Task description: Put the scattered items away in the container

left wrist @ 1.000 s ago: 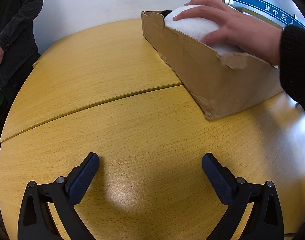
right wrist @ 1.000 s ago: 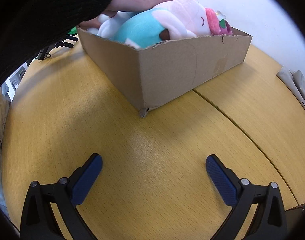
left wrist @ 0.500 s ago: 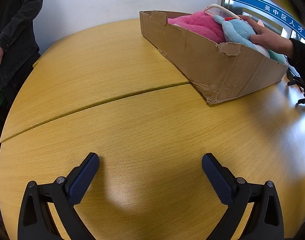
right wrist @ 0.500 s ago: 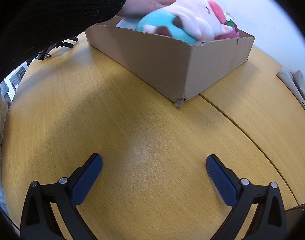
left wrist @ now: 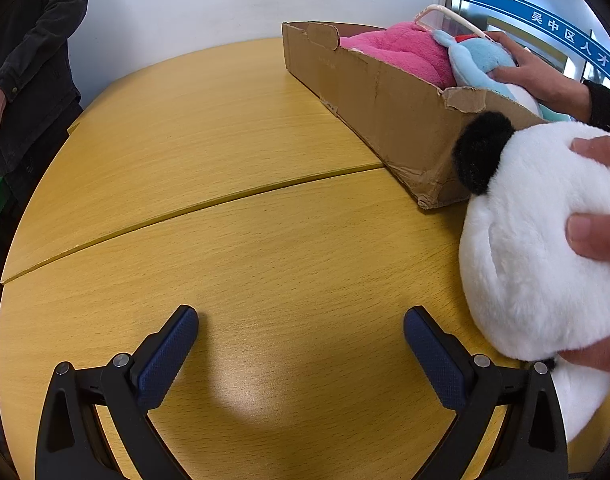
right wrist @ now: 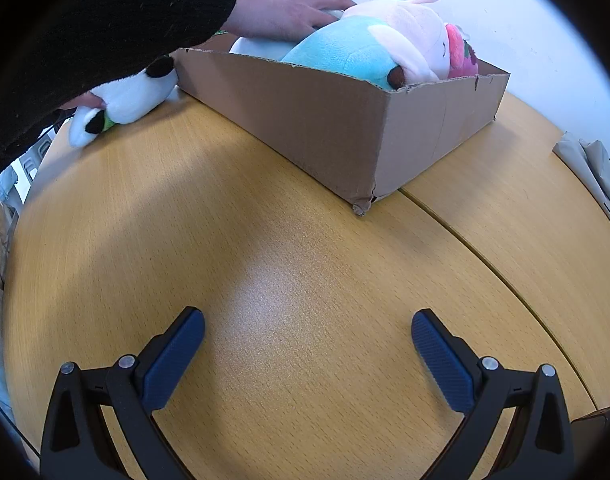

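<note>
A long cardboard box (left wrist: 389, 100) (right wrist: 329, 120) stands on the yellow wooden table (left wrist: 245, 200) and holds a pink plush (left wrist: 401, 50), a light blue plush (left wrist: 481, 60) (right wrist: 341, 52) and a pale pink plush (right wrist: 417, 36). A bare hand (left wrist: 597, 240) holds a white panda plush (left wrist: 533, 248) (right wrist: 125, 98) on the table beside the box. Another hand (left wrist: 537, 76) (right wrist: 285, 12) rests on the toys in the box. My left gripper (left wrist: 301, 340) and right gripper (right wrist: 307, 340) are both open, low over bare table, with nothing between their fingers.
A person in a dark jacket (left wrist: 29, 52) stands at the table's far left edge. A black sleeve (right wrist: 97, 40) reaches across the top left of the right wrist view. Grey folded fabric (right wrist: 593, 168) lies at the right table edge. A white wall is behind.
The panda plush has come out of the box and a hand now holds it on the table beside the box. The box has shifted and turned. Both grippers have stayed still.
</note>
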A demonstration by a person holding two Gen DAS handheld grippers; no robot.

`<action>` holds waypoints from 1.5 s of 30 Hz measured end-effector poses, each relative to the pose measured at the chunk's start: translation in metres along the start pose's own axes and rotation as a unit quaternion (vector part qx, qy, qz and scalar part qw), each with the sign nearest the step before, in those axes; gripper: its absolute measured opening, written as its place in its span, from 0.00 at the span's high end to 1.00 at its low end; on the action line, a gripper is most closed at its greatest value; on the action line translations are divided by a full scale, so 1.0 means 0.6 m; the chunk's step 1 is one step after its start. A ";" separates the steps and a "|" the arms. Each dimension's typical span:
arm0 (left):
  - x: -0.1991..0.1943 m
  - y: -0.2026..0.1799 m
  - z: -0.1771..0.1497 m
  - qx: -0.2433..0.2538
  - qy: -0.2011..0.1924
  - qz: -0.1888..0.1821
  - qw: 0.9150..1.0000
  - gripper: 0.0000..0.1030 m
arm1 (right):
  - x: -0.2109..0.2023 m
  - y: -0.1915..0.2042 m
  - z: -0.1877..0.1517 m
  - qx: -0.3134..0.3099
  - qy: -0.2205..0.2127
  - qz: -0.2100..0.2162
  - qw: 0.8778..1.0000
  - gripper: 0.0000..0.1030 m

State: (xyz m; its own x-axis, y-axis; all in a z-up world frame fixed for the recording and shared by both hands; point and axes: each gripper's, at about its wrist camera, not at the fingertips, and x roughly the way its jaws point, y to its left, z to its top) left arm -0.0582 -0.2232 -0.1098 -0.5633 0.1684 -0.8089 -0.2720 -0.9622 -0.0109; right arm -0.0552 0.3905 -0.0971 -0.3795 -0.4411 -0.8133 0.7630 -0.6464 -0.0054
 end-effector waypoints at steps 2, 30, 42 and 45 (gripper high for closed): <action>0.000 0.000 0.000 0.000 0.000 0.000 1.000 0.00 | 0.000 -0.001 0.000 0.000 0.000 0.000 1.000 0.00; -0.002 0.002 0.004 0.001 0.000 0.000 1.000 0.00 | 0.000 0.013 0.001 0.001 -0.001 -0.001 1.000 0.00; 0.000 0.004 0.004 0.001 -0.001 0.000 1.000 0.00 | -0.001 0.020 0.002 0.000 -0.001 -0.001 1.000 0.00; 0.001 0.005 0.004 0.001 -0.002 0.001 1.000 0.00 | -0.001 0.020 0.003 0.000 -0.001 -0.001 1.000 0.00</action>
State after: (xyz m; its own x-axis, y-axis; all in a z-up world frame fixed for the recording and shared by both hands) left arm -0.0608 -0.2253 -0.1089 -0.5664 0.1682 -0.8068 -0.2727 -0.9621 -0.0091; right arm -0.0469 0.3822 -0.0956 -0.3818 -0.4408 -0.8123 0.7621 -0.6474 -0.0069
